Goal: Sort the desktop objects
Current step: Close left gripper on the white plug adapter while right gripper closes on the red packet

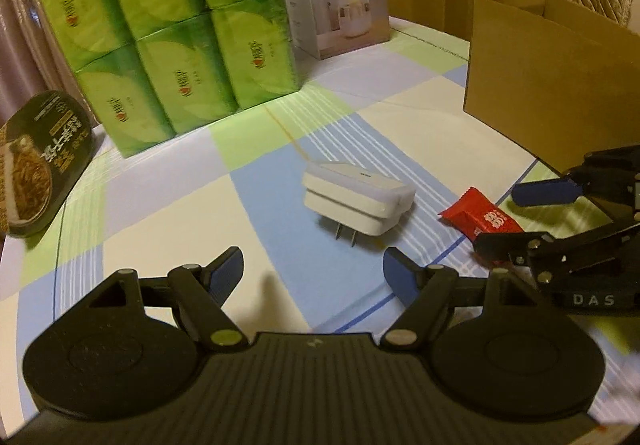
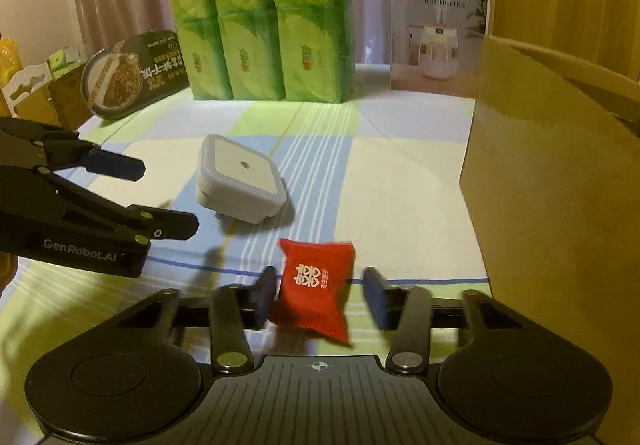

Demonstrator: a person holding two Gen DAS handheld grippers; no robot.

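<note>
Red sachet (image 2: 316,287) lay on desk (image 2: 400,181) beside cardboard box (image 2: 560,185), between right gripper (image 2: 320,295) fingers, not yet pinched. Left gripper (image 1: 313,271) spread empty before white plug (image 1: 356,201). Best squeeze sachet's middle squarely.

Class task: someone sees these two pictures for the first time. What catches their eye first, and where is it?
First, the red candy packet on the checked tablecloth, lying between the fingers of the right hand-held gripper. Next, the white plug-in night light just beyond it, mid-table. Behind stands the tall green tissue pack, with an open cardboard box at right.
</note>
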